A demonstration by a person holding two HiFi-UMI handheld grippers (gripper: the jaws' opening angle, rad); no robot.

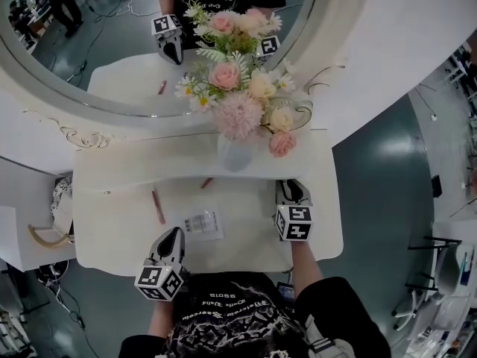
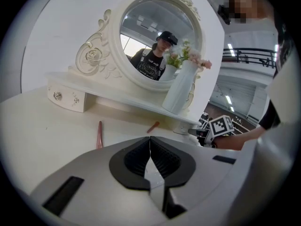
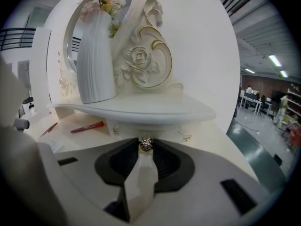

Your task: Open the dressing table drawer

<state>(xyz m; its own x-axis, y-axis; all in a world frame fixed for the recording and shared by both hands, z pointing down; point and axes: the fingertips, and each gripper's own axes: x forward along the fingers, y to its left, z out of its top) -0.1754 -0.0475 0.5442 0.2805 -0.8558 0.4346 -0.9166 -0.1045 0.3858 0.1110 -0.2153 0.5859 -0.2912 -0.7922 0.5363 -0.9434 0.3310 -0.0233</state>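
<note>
My right claw (image 1: 292,190) is clenched on the little shiny knob (image 3: 146,145) of the small drawer (image 3: 165,130) under the shelf (image 3: 155,109) at the table's (image 1: 119,230) right end, and my left claw (image 2: 150,142) is squeezed shut with nothing in it

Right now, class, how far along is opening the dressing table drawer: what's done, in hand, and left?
Done: the right gripper is at the small drawer under the shelf, jaws set on its knob. In hand: that grip. Left: the pull itself; the drawer front looks shut. The left gripper, jaws together and empty, waits over the tabletop.
</note>
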